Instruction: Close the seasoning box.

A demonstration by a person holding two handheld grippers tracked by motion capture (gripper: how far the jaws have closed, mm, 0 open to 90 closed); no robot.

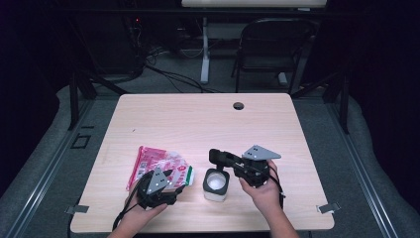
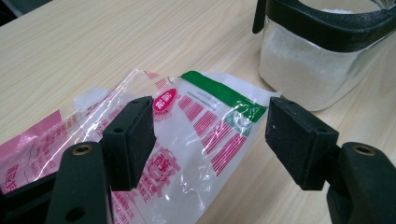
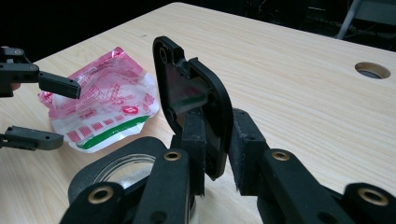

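Note:
A crinkled plastic bag (image 1: 153, 161) printed pink, white and green lies flat at the table's front left. My left gripper (image 1: 176, 182) hovers open at the bag's near right end, its pads (image 2: 133, 140) on either side of the bag (image 2: 205, 121) without touching it. To the right stands a clear square jar (image 1: 216, 186) with a black rim and white powder inside (image 2: 317, 60). My right gripper (image 1: 236, 162) is shut on the edge of the jar's black lid (image 3: 219, 107), held on edge just above the open jar (image 3: 116, 163).
The wooden table (image 1: 208, 119) has a round cable hole (image 1: 238, 105) near its far edge. A dark folding chair (image 1: 270, 49) and cables stand on the floor beyond it. In the right gripper view, the left gripper (image 3: 51, 112) shows at the far left beside the bag (image 3: 107, 93).

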